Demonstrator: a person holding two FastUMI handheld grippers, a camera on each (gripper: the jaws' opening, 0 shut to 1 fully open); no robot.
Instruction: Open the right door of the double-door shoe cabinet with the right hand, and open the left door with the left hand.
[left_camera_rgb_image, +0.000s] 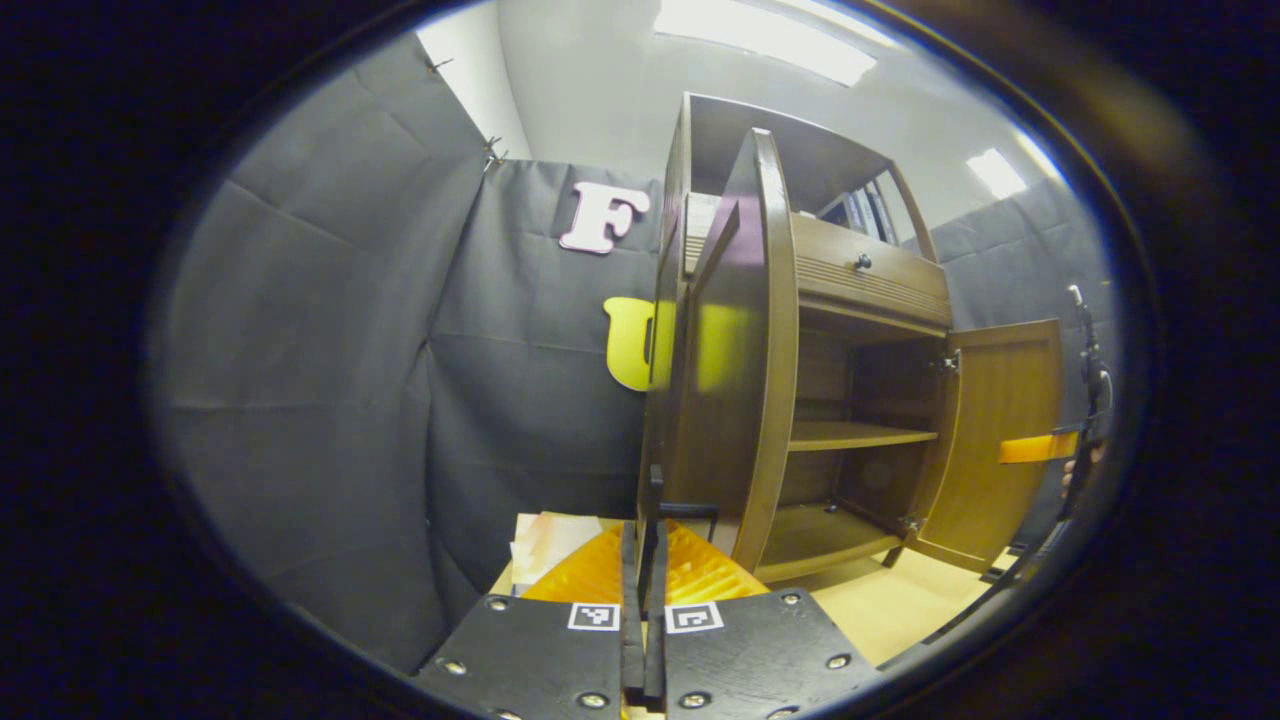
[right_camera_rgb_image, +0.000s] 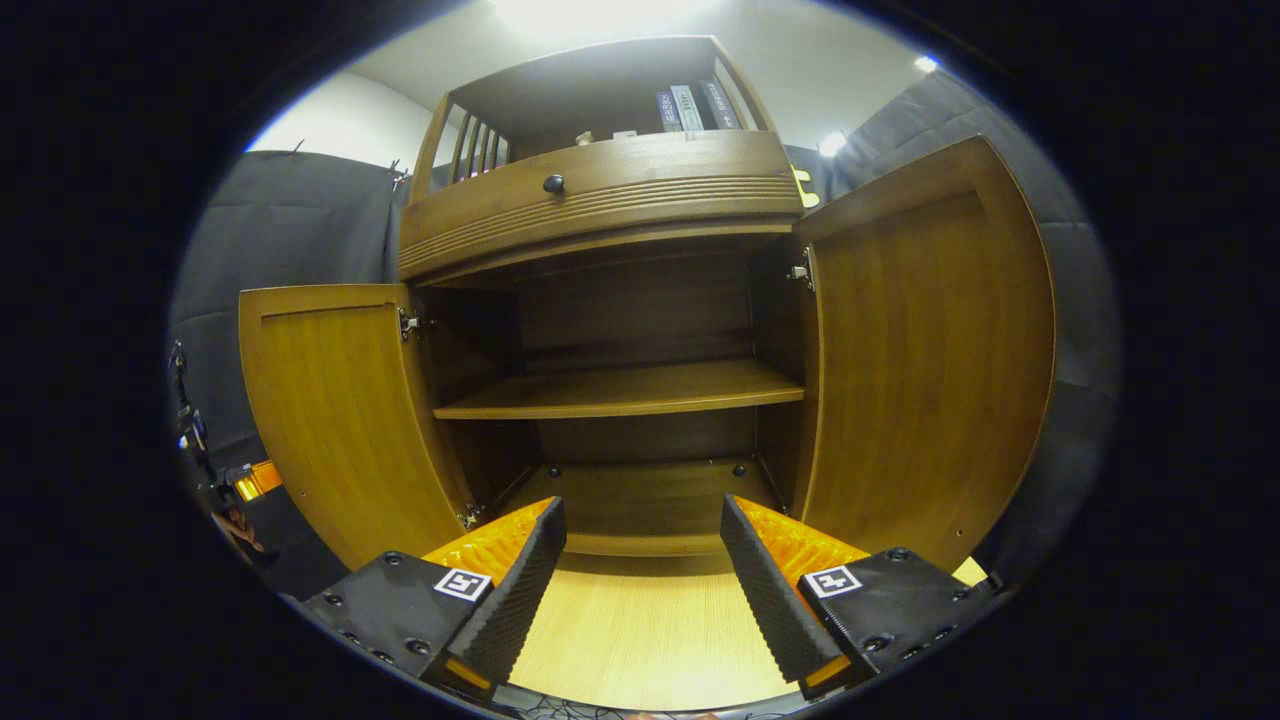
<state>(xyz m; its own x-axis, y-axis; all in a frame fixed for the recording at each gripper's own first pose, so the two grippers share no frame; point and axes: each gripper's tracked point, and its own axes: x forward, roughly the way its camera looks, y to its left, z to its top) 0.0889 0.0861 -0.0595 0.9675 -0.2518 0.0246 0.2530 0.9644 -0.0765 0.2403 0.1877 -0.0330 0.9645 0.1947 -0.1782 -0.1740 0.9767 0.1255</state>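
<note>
**Both doors open, left hand yet to let go**

We see the shoe cabinet (right_camera_rgb_image: 610, 330) with both doors swung wide. In the right gripper view the left door (right_camera_rgb_image: 340, 420) stands out on one side and the right door (right_camera_rgb_image: 930, 350) on the other, with the bare shelf (right_camera_rgb_image: 620, 390) and the cabinet floor between them. Our right gripper (right_camera_rgb_image: 640, 570) hangs in front of the opening, fingers spread well apart, holding nothing and touching neither door.

In the left gripper view our left gripper (left_camera_rgb_image: 645, 560) has its fingers drawn close together, right up against the lower edge of the left door (left_camera_rgb_image: 730, 370), which we see edge-on. We cannot tell whether they pinch the door or a small handle there, or are merely closed beside it.

By our judgement the task is all but done; what is left is to let go cleanly. The risk sits on the left: if we pull that hand back while it grips, the door could be dragged past its hinge limit or swung partly shut. The right gripper, near the right door, could nudge it if we drift sideways.
</note>
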